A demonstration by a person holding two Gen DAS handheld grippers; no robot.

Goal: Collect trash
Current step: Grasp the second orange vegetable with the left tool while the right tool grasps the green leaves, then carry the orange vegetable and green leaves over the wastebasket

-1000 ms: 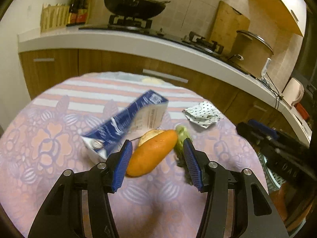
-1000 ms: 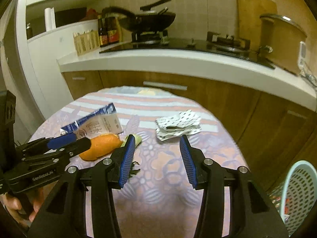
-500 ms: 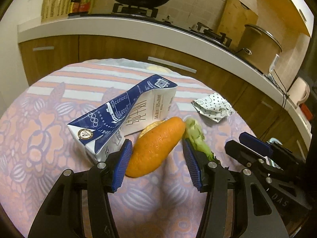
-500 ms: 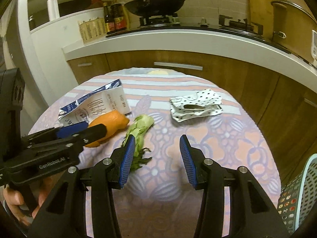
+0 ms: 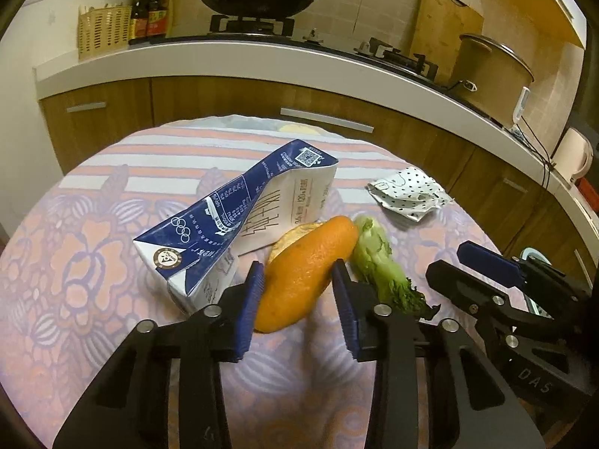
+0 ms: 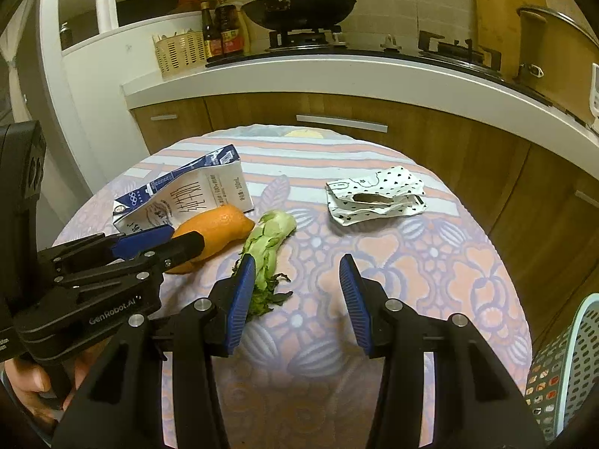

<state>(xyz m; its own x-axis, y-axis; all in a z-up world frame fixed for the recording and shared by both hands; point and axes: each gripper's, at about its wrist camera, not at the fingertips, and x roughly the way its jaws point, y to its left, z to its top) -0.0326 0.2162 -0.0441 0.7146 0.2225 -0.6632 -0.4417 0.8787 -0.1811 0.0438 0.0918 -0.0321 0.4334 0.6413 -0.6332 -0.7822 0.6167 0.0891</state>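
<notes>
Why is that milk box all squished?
The blue-and-white milk carton lies on its side, crushed and dented, beside the orange peel and a wilted vegetable scrap. It looks like trash on the tablecloth.

Orange peel (image 5: 303, 277) flat beside crushed carton (image 5: 239, 224), apparently touching.

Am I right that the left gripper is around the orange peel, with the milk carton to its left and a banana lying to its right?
Not quite: the left wrist view shows a green vegetable stalk, not a banana, to the right. The left gripper, its jaws closing, is around the orange peel, with the milk carton to its left.
</notes>
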